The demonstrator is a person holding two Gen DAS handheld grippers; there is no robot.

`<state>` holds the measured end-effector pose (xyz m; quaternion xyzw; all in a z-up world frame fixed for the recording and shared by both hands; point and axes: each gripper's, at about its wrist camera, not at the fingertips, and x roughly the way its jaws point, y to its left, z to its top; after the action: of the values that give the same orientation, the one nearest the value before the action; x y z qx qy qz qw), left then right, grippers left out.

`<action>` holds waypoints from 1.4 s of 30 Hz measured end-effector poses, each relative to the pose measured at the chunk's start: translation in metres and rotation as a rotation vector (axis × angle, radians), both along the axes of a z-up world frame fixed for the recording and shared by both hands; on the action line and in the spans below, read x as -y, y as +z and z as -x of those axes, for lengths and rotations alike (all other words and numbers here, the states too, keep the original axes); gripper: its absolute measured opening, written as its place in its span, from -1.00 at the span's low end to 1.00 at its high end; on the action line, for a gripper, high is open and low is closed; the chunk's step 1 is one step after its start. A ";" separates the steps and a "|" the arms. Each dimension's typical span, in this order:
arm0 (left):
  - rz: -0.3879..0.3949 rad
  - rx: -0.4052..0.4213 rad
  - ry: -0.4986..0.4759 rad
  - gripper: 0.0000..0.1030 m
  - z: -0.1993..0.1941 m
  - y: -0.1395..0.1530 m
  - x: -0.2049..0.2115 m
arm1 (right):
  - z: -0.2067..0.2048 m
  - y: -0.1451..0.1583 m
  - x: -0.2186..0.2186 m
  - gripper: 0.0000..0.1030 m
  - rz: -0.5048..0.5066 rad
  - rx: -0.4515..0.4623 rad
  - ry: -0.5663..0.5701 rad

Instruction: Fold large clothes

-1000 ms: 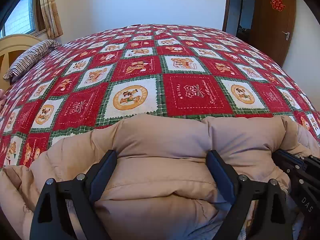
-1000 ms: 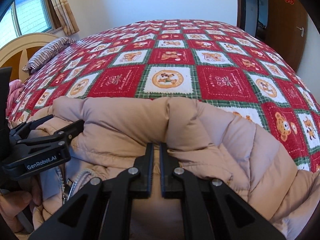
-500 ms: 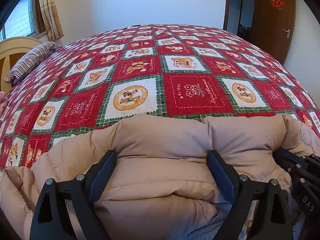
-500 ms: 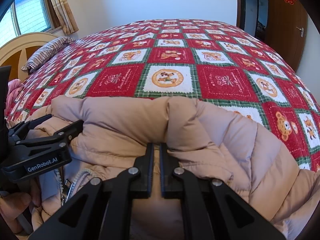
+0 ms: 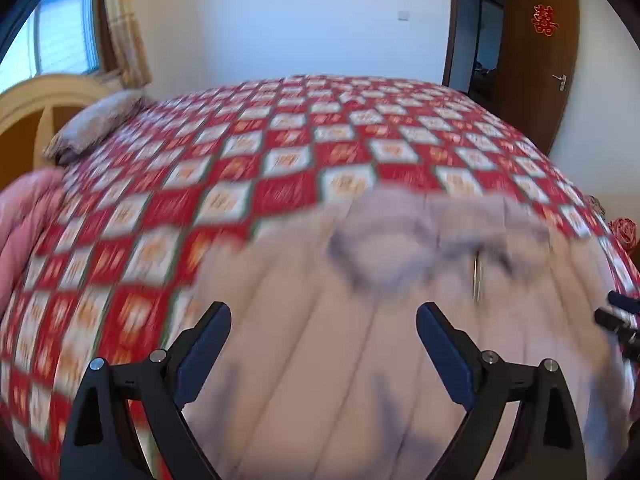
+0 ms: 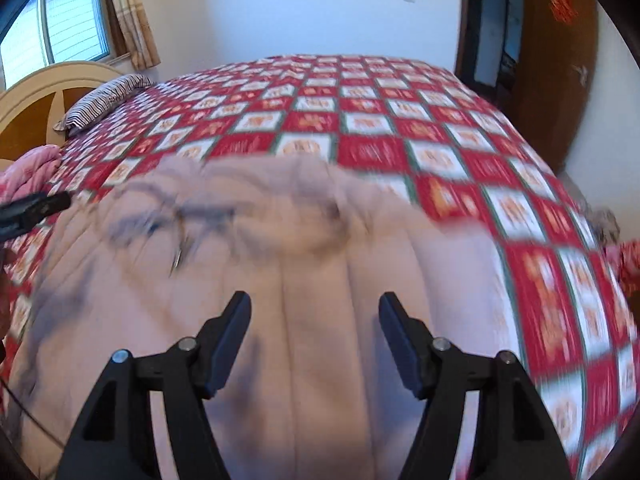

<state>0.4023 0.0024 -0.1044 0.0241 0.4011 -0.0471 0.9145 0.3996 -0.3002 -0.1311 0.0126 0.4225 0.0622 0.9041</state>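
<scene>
A beige quilted puffer jacket (image 5: 360, 380) lies spread on the bed, its collar and a metal zip pull (image 5: 476, 276) at the far end. My left gripper (image 5: 324, 312) hovers open above the jacket's near part, nothing between its fingers. My right gripper (image 6: 315, 300) hangs over the same jacket (image 6: 320, 248); its jaws are opening, with only air between the pads. Each gripper shows at the edge of the other's view: the right gripper (image 5: 618, 320), the left gripper (image 6: 36, 208). Both views are smeared by motion.
A red, white and green patchwork quilt (image 6: 360, 120) covers the bed. A striped pillow (image 6: 104, 100) lies by the cream headboard (image 6: 40, 88), with pink bedding (image 6: 32, 168) at the left edge. A brown door (image 5: 536, 60) stands at the back right.
The right gripper has let go of the jacket fold and opened. Both grippers have pulled back and up, and the jacket now lies flatter and farther below them.
</scene>
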 end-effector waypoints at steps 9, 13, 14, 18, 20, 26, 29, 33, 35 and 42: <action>-0.006 -0.052 0.035 0.83 0.169 -0.050 -0.078 | 0.178 -0.020 0.034 0.33 -0.030 -0.035 -0.146; -0.019 -0.080 0.029 0.83 0.208 -0.076 -0.088 | 0.237 -0.033 0.039 0.33 -0.014 -0.049 -0.191; -0.008 -0.078 0.031 0.83 0.214 -0.078 -0.090 | 0.249 -0.034 0.041 0.33 -0.005 -0.044 -0.208; 0.073 -0.096 0.021 0.83 0.226 -0.086 -0.100 | 0.285 -0.036 0.047 0.33 -0.055 -0.035 -0.241; 0.102 -0.098 0.002 0.83 0.233 -0.088 -0.099 | 0.296 -0.037 0.045 0.33 -0.056 -0.036 -0.242; 0.174 -0.082 -0.066 0.75 0.243 -0.092 -0.096 | 0.315 -0.053 0.032 -0.07 -0.091 -0.060 -0.225; 0.225 -0.059 -0.092 0.09 0.251 -0.091 -0.099 | 0.318 -0.057 0.027 -0.34 -0.135 -0.054 -0.212; 0.292 -0.037 -0.144 -0.64 0.257 -0.087 -0.107 | 0.320 -0.060 0.031 -0.66 -0.206 -0.058 -0.196; 0.310 -0.013 -0.154 -0.72 0.261 -0.080 -0.113 | 0.324 -0.057 0.031 -0.75 -0.223 -0.045 -0.187; 0.376 0.130 -0.213 -0.80 0.288 -0.012 -0.135 | 0.354 -0.019 0.039 -0.82 -0.332 0.045 -0.139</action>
<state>0.1148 0.1371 -0.1161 -0.1018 0.3208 -0.2160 0.9166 0.0451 -0.3392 -0.1503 0.1894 0.3842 0.0688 0.9010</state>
